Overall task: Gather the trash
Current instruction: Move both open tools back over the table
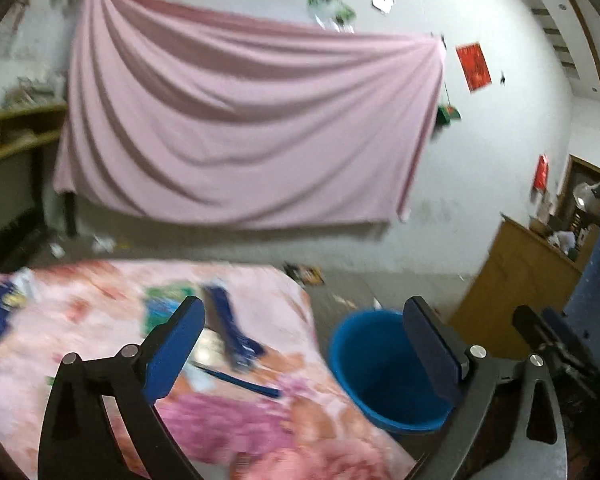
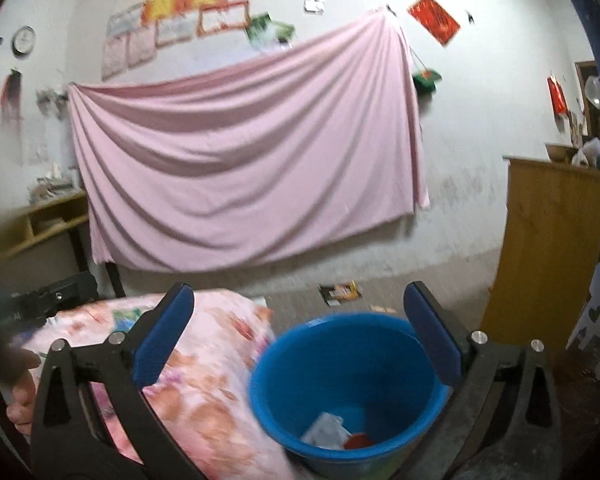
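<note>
From the left wrist view, the left gripper (image 1: 304, 344) has its jaws spread wide with nothing between them. Blurred wrappers, among them a long blue packet (image 1: 236, 334) and a green packet (image 1: 166, 306), lie near the far edge of the floral pink quilted table cover (image 1: 260, 428). The round blue plastic bucket (image 1: 364, 396) stands on the floor just off its right edge.

From the right wrist view, the right gripper (image 2: 300, 336) is likewise spread and empty, above the bucket, which holds a white wrapper (image 2: 326, 432) and a red scrap (image 2: 358, 440). A black snack wrapper (image 2: 340, 292) lies on the floor beyond.

Light wrappers could slide off the cover's edge if a pad nudges them, or miss the bucket if dropped wide of the rim.
</note>
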Demonstrator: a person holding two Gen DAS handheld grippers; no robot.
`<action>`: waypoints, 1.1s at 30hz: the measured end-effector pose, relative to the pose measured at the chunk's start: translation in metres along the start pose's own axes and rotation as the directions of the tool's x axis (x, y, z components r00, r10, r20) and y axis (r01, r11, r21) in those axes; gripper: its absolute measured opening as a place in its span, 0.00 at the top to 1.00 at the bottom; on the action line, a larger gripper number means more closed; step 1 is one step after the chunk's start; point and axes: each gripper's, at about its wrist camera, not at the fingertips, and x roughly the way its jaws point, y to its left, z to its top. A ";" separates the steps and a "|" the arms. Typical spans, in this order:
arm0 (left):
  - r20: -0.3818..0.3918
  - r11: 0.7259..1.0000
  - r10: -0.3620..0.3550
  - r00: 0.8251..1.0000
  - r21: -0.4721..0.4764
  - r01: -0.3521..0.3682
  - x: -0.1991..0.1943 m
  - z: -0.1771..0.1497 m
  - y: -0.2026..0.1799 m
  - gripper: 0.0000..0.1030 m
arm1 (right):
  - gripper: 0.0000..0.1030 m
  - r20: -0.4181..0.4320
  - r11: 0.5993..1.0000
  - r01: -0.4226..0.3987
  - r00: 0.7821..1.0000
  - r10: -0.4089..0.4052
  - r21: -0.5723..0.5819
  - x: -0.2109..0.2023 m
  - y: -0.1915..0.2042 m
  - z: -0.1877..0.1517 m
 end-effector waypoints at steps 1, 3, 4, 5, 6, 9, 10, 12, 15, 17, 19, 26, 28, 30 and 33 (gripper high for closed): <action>0.021 1.000 0.014 1.000 0.002 -0.014 -0.010 0.000 0.006 0.03 | 0.00 0.014 1.000 -0.008 1.000 0.008 0.000 -0.003 0.005 0.001; 0.061 0.999 0.041 0.997 0.001 -0.041 -0.026 0.002 0.016 0.03 | 0.00 0.051 0.999 -0.036 0.998 0.036 -0.001 -0.012 0.019 0.003; 0.077 0.998 0.055 0.996 0.004 -0.055 -0.034 0.000 0.022 0.03 | 0.00 0.069 0.999 -0.047 0.997 0.047 -0.003 -0.016 0.027 0.003; 0.095 0.997 0.070 0.993 0.008 -0.071 -0.043 -0.001 0.026 0.03 | 0.00 0.086 0.998 -0.058 0.995 0.058 -0.007 -0.020 0.034 0.004; 0.112 0.996 0.087 0.990 0.011 -0.089 -0.052 -0.002 0.031 0.03 | 0.00 0.096 0.998 -0.064 0.993 0.065 -0.010 -0.021 0.038 0.003; 0.156 0.991 0.132 0.979 0.017 -0.136 -0.071 -0.001 0.045 0.03 | 0.00 0.133 0.995 -0.090 0.987 0.093 -0.028 -0.029 0.057 0.002; 0.169 0.989 0.144 0.975 0.019 -0.150 -0.078 -0.003 0.050 0.03 | 0.00 0.145 0.994 -0.100 0.984 0.104 -0.034 -0.031 0.064 0.000; 0.191 0.984 0.169 0.967 0.018 -0.176 -0.089 -0.005 0.061 0.03 | 0.00 0.160 0.992 -0.119 0.979 0.124 -0.044 -0.036 0.073 -0.001; 0.220 0.979 0.194 0.956 0.016 -0.202 -0.107 -0.010 0.075 0.03 | 0.00 0.175 0.987 -0.145 0.972 0.154 -0.062 -0.042 0.090 -0.006; 0.237 0.975 0.210 0.948 0.020 -0.221 -0.116 -0.013 0.083 0.03 | 0.00 0.179 0.984 -0.160 0.969 0.171 -0.073 -0.045 0.100 -0.009; 0.247 0.972 0.221 0.944 0.028 -0.235 -0.122 -0.018 0.091 0.03 | 0.00 0.180 0.981 -0.173 0.966 0.186 -0.083 -0.047 0.111 -0.012; 0.241 0.960 0.255 0.937 0.054 -0.275 -0.133 -0.042 0.116 0.03 | 0.00 0.119 0.967 -0.210 0.966 0.228 -0.148 -0.041 0.141 -0.029; 0.228 0.956 0.267 0.936 0.058 -0.287 -0.130 -0.048 0.124 0.03 | 0.00 0.092 0.964 -0.219 0.968 0.234 -0.154 -0.037 0.147 -0.036; 0.214 0.954 0.278 0.936 0.056 -0.296 -0.128 -0.053 0.131 0.03 | 0.00 0.065 0.961 -0.225 0.969 0.238 -0.158 -0.033 0.152 -0.042; 0.193 0.953 0.286 0.939 0.049 -0.300 -0.123 -0.059 0.142 0.03 | 0.00 0.017 0.960 -0.230 0.972 0.235 -0.160 -0.027 0.158 -0.052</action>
